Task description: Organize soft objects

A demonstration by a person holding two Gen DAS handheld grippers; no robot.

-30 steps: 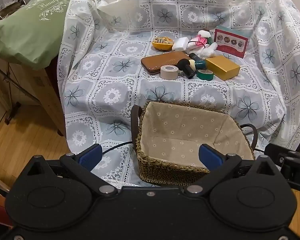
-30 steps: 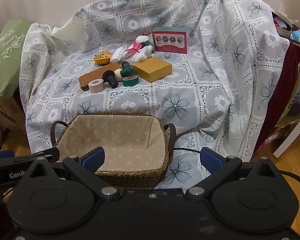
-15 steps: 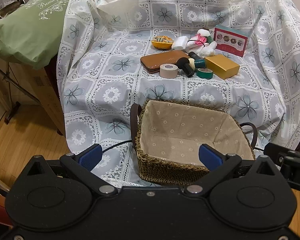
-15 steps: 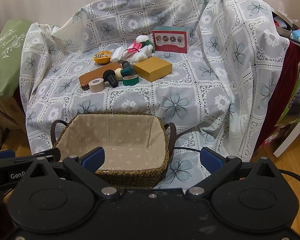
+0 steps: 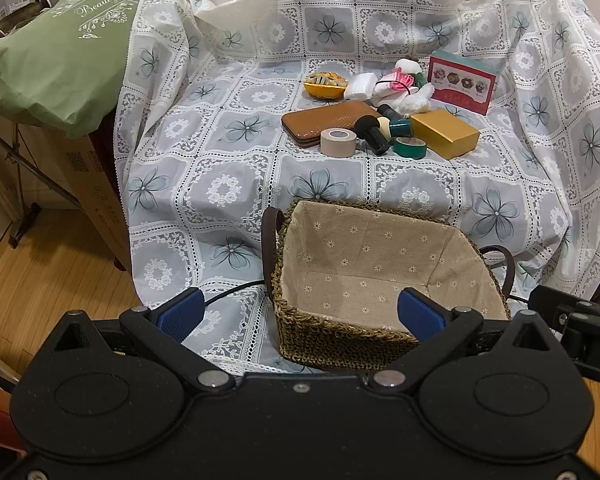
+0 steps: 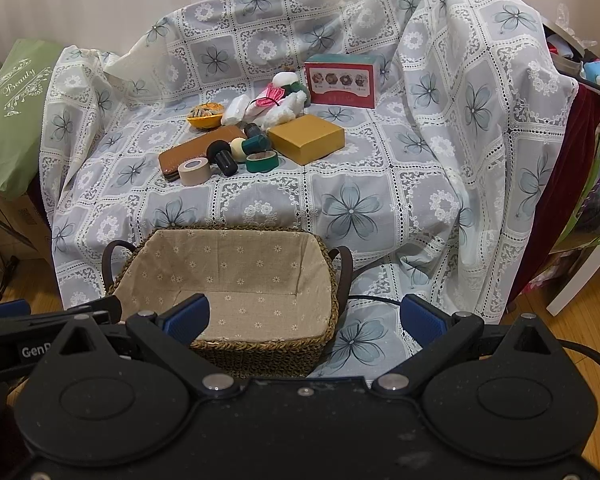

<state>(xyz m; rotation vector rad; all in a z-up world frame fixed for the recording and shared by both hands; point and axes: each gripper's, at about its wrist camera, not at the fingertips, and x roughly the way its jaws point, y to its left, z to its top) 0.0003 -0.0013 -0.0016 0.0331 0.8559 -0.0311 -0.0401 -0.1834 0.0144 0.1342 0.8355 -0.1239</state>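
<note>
Soft items: white plush toy (image 5: 414,98) with pink fabric piece (image 5: 400,82) and white pad (image 5: 360,86), bunched at the far side of the lace-covered surface (image 5: 228,184), just in front of the red picture box (image 5: 462,82). Hard clutter close by: brown case (image 5: 326,120), beige tape roll (image 5: 338,142), green tape roll (image 5: 409,147), mustard box (image 5: 444,132), black-topped bottle (image 5: 374,132), yellow dish (image 5: 325,84).

Lined wicker basket (image 5: 340,328) at the near edge, nothing inside; likely destination.

Left gripper (image 5: 300,310) wide open, holding nothing, hovering at the basket's near rim. Right gripper (image 6: 306,314) likewise wide open and unloaded, over the basket's right end.

Step in hand, judged: reach for the first soft item. Advisable: approach high over the tape rolls and bottle, descend onto the plush from above, pinch its bulk and not the pink piece beside it. Risk: catching lace cloth in the pinch.
</note>
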